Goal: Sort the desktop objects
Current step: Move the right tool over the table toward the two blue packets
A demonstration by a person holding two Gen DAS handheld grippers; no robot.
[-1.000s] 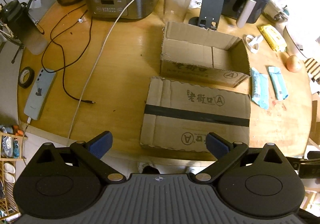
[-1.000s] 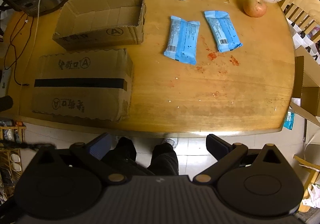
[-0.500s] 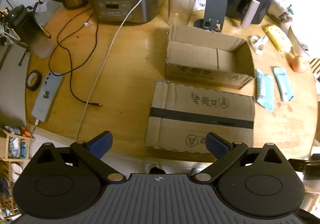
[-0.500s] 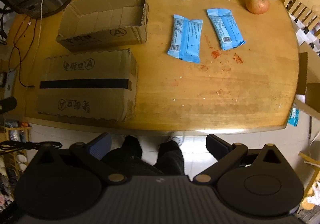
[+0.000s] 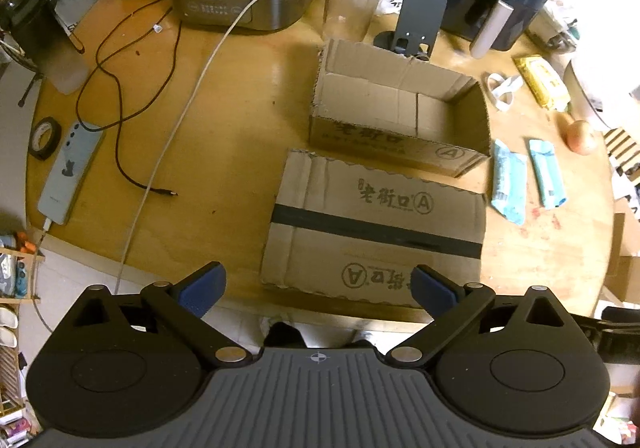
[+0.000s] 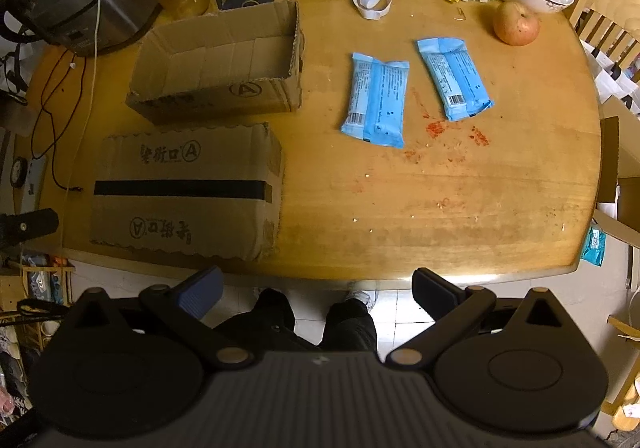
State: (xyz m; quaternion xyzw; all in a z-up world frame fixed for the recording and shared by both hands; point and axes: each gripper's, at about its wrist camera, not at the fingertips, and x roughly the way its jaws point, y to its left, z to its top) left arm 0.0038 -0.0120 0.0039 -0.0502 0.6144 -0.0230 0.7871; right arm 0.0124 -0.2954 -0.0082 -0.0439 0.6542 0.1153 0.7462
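From the left wrist, the left gripper point(image 5: 318, 286) hangs off the near edge of the desk point(image 5: 224, 135), fingers wide apart and holding nothing. Just beyond it a closed cardboard box point(image 5: 376, 224) with a dark tape band lies at the near edge, and an open cardboard box point(image 5: 400, 111) sits right behind it, toward the desk's middle; its inside looks empty. A phone point(image 5: 66, 173) lies by the left edge with a black cable point(image 5: 116, 87) looping nearby. The likely snag here is that cable, or the white cord point(image 5: 192, 99), catching a finger on any reach to the left.

From the right wrist, the right gripper point(image 6: 316, 288) is likewise spread and empty, off the near edge. Two blue packets point(image 6: 376, 99) lie flat, side by side but apart, right of the open box, toward the far right. They look thin, glossy and crinkled, so a pinch may slide off. An apple point(image 6: 516, 23) near the far right edge could roll if nudged.
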